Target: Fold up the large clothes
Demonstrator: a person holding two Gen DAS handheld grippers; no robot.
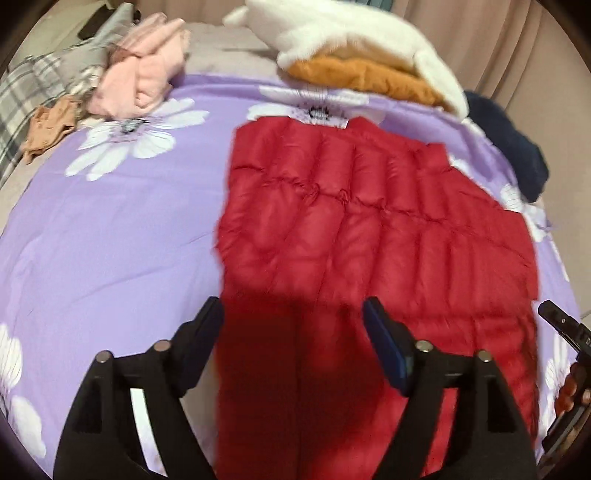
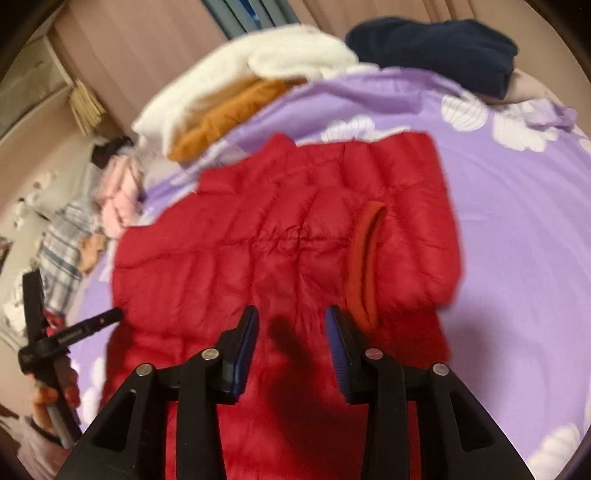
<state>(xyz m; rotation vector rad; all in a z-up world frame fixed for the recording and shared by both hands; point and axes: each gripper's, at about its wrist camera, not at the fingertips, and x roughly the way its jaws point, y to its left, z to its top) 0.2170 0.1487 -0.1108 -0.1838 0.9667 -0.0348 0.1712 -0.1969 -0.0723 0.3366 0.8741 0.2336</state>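
A red puffy jacket lies flat on a purple bed cover with white flowers. In the right wrist view one sleeve is folded in across the jacket, and its cuff (a darker orange-red band) lies on top of the red body.

Other clothes sit around the jacket. At the far edge of the bed there is a fluffy white garment lying on top of a folded mustard-orange one. The orange one nearly touches the far end of the jacket. A dark blue garment sits just beside them, at the right edge in the left wrist view. Farther off to the left is a pink bundle, next to a grey checked cloth and a small tan piece. Nothing lies on the jacket itself.

There are no boxes or baskets to see; the clothes just rest on the bed.

The left gripper hangs over the near end of the jacket. Its fingers are spread wide, and nothing is pinched between them. The right gripper also hangs over the near part of the jacket, close to the cuff. Its fingers are apart by a smaller gap, with only the jacket lying below them, not squeezed. A hand holds the left gripper's handle at the left edge of the right wrist view.
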